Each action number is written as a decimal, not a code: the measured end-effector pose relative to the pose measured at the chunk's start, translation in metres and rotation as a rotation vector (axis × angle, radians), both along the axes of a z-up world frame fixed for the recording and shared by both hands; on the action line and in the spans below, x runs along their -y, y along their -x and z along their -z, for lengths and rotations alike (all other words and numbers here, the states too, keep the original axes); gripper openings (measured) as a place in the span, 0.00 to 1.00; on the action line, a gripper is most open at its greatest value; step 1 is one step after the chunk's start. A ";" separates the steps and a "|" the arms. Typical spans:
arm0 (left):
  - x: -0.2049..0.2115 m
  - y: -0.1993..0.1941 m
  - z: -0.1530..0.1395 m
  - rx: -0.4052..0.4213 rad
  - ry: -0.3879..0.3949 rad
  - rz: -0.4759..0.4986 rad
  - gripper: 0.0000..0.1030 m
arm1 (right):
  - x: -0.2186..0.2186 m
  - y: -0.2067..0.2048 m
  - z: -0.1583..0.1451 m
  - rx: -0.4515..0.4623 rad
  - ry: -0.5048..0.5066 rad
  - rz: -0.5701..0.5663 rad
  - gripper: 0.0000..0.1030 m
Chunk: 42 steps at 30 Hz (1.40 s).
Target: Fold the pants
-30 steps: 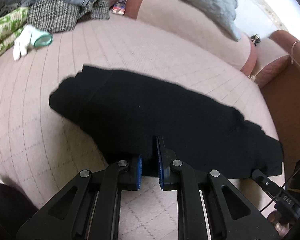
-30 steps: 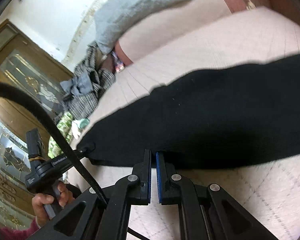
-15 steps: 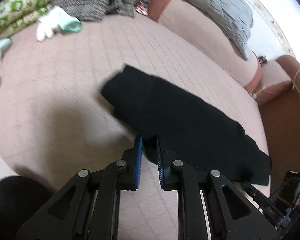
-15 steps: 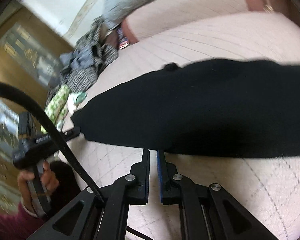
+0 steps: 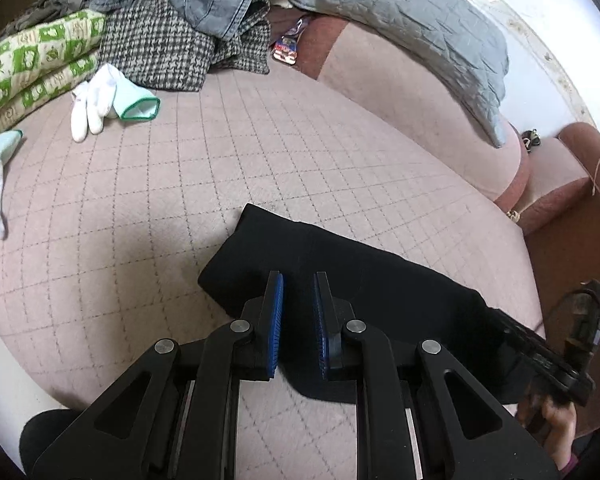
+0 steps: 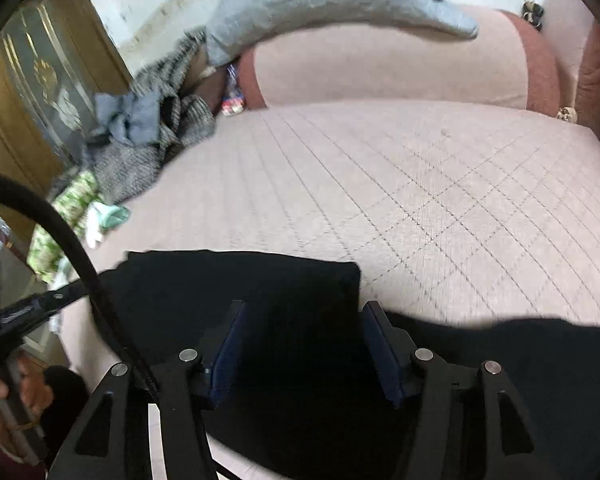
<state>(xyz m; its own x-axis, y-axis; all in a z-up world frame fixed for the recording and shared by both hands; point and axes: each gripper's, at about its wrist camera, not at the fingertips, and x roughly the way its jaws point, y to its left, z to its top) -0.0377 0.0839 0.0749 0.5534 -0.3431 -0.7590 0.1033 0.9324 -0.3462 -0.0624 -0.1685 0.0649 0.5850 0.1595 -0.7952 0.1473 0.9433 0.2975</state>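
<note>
black pants (image 5: 380,280) at sofa (image 5: 260,160) edge — seat beyond bare.

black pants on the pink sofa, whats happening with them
A person holding a gripper in each hand is folding the black fabric pants on the quilted pink sofa cushion. The left gripper sits nearly shut over the pants' edge, though a grip isn't clear. The right gripper, jaws just opened, hangs over the pants, gripping nothing.
</note>
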 end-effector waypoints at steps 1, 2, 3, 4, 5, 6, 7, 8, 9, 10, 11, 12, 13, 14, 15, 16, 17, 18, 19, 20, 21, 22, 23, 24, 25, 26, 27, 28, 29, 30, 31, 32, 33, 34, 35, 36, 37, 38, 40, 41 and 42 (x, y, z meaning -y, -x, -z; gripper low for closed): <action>0.001 -0.004 0.001 -0.005 -0.006 -0.001 0.12 | 0.002 -0.007 0.006 -0.016 -0.015 0.000 0.54; 0.002 -0.007 0.002 -0.011 -0.015 -0.006 0.12 | 0.003 -0.013 0.011 -0.024 -0.046 0.002 0.45; 0.002 -0.010 0.004 -0.015 -0.018 -0.008 0.12 | 0.005 -0.016 0.014 -0.017 -0.083 -0.004 0.25; 0.001 -0.013 0.005 -0.021 -0.018 -0.008 0.12 | 0.006 -0.015 0.013 -0.002 -0.083 -0.009 0.17; 0.001 -0.015 0.006 -0.027 -0.017 -0.004 0.12 | 0.005 -0.014 0.009 0.023 -0.058 -0.019 0.11; 0.001 -0.017 0.007 -0.026 -0.017 -0.001 0.12 | 0.002 -0.013 0.003 0.054 -0.027 -0.030 0.10; 0.001 -0.019 0.007 -0.022 -0.023 -0.002 0.12 | 0.001 -0.011 -0.002 0.079 0.009 -0.027 0.10; 0.001 -0.021 0.009 -0.022 -0.033 -0.007 0.12 | 0.001 -0.011 -0.003 0.082 0.036 -0.014 0.10; 0.001 -0.023 0.012 -0.029 -0.034 -0.012 0.12 | 0.000 -0.014 0.002 0.059 0.054 -0.005 0.10; 0.000 -0.024 0.014 -0.042 -0.025 -0.015 0.12 | -0.002 -0.019 0.012 0.022 0.073 -0.004 0.10; -0.002 -0.025 0.016 -0.053 -0.014 -0.015 0.12 | -0.004 -0.022 0.020 -0.010 0.087 -0.012 0.10; -0.005 -0.025 0.016 -0.057 -0.007 -0.014 0.12 | -0.006 -0.023 0.025 -0.025 0.092 -0.014 0.10; -0.008 -0.025 0.014 -0.055 -0.001 -0.014 0.12 | -0.009 -0.022 0.024 -0.021 0.091 -0.011 0.10; -0.011 -0.024 0.012 -0.050 0.000 -0.015 0.12 | -0.011 -0.019 0.019 -0.001 0.087 -0.005 0.12; -0.015 -0.024 0.010 -0.048 -0.002 -0.013 0.12 | -0.013 -0.015 0.013 0.023 0.081 -0.003 0.18; -0.019 -0.025 0.008 -0.052 -0.006 -0.009 0.12 | -0.016 -0.010 0.005 0.047 0.070 -0.006 0.24; -0.023 -0.026 0.008 -0.062 -0.009 -0.006 0.16 | -0.021 -0.004 -0.003 0.075 0.059 -0.012 0.38; -0.028 -0.028 0.009 -0.072 -0.004 0.001 0.21 | -0.026 0.000 -0.009 0.102 0.053 -0.020 0.47; -0.031 -0.029 0.009 -0.076 0.004 0.002 0.33 | -0.034 0.007 -0.016 0.135 0.043 -0.045 0.47; -0.036 -0.030 0.010 -0.079 0.014 -0.003 0.48 | -0.043 0.011 -0.020 0.153 0.030 -0.079 0.47; -0.040 -0.030 0.010 -0.082 0.028 -0.007 0.52 | -0.055 0.013 -0.022 0.166 0.006 -0.129 0.47; -0.043 -0.032 0.011 -0.090 0.044 -0.007 0.54 | -0.069 0.013 -0.021 0.169 -0.029 -0.193 0.47; -0.045 -0.035 0.011 -0.102 0.056 0.001 0.54 | -0.082 0.013 -0.020 0.166 -0.053 -0.244 0.47; -0.046 -0.038 0.012 -0.114 0.062 0.010 0.54 | -0.098 0.011 -0.018 0.159 -0.069 -0.300 0.47; -0.046 -0.041 0.013 -0.124 0.060 0.017 0.54 | -0.116 0.009 -0.015 0.152 -0.069 -0.352 0.47; -0.046 -0.043 0.014 -0.129 0.053 0.024 0.54 | -0.132 0.007 -0.012 0.149 -0.056 -0.399 0.47; -0.045 -0.044 0.015 -0.131 0.046 0.029 0.54 | -0.144 0.006 -0.010 0.150 -0.039 -0.433 0.47; -0.044 -0.047 0.016 -0.137 0.039 0.036 0.54 | -0.160 0.005 -0.007 0.154 -0.006 -0.475 0.47; -0.041 -0.050 0.019 -0.151 0.035 0.050 0.54 | -0.171 0.004 -0.005 0.160 0.023 -0.509 0.48; -0.039 -0.053 0.022 -0.167 0.034 0.064 0.54 | -0.182 0.002 -0.001 0.164 0.051 -0.542 0.48; -0.037 -0.055 0.026 -0.185 0.034 0.077 0.54 | -0.189 -0.001 0.004 0.158 0.073 -0.576 0.49; -0.033 -0.058 0.029 -0.202 0.039 0.091 0.54 | -0.195 -0.005 0.009 0.146 0.083 -0.607 0.49; -0.030 -0.059 0.032 -0.212 0.047 0.101 0.54 | -0.202 -0.009 0.014 0.132 0.093 -0.638 0.49; -0.026 -0.059 0.035 -0.222 0.056 0.110 0.54 | -0.209 -0.013 0.021 0.126 0.119 -0.657 0.49; -0.022 -0.060 0.039 -0.230 0.065 0.120 0.56 | -0.208 -0.009 0.025 0.128 0.152 -0.670 0.49; -0.018 -0.061 0.042 -0.239 0.074 0.132 0.56 | -0.211 -0.009 0.029 0.134 0.189 -0.683 0.49; -0.015 -0.062 0.044 -0.244 0.070 0.133 0.56 | -0.215 -0.009 0.032 0.149 0.232 -0.692 0.49; -0.011 -0.062 0.044 -0.236 0.061 0.132 0.56 | -0.220 -0.010 0.034 0.161 0.269 -0.697 0.49; -0.005 -0.063 0.041 -0.237 0.041 0.156 0.56 | -0.224 -0.019 0.036 0.164 0.265 -0.697 0.47; -0.004 -0.064 0.039 -0.236 0.039 0.167 0.56 | -0.219 -0.023 0.033 0.159 0.211 -0.680 0.39; -0.004 -0.065 0.035 -0.234 0.040 0.178 0.56 | -0.210 -0.028 0.030 0.148 0.133 -0.654 0.33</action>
<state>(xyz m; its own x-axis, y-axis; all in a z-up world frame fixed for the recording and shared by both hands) 0.0270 0.0876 0.0399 0.2929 -0.4512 -0.8430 0.1769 0.8920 -0.4159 -0.0344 0.0416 0.0350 0.5051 0.4239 -0.7518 -0.4989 0.8542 0.1463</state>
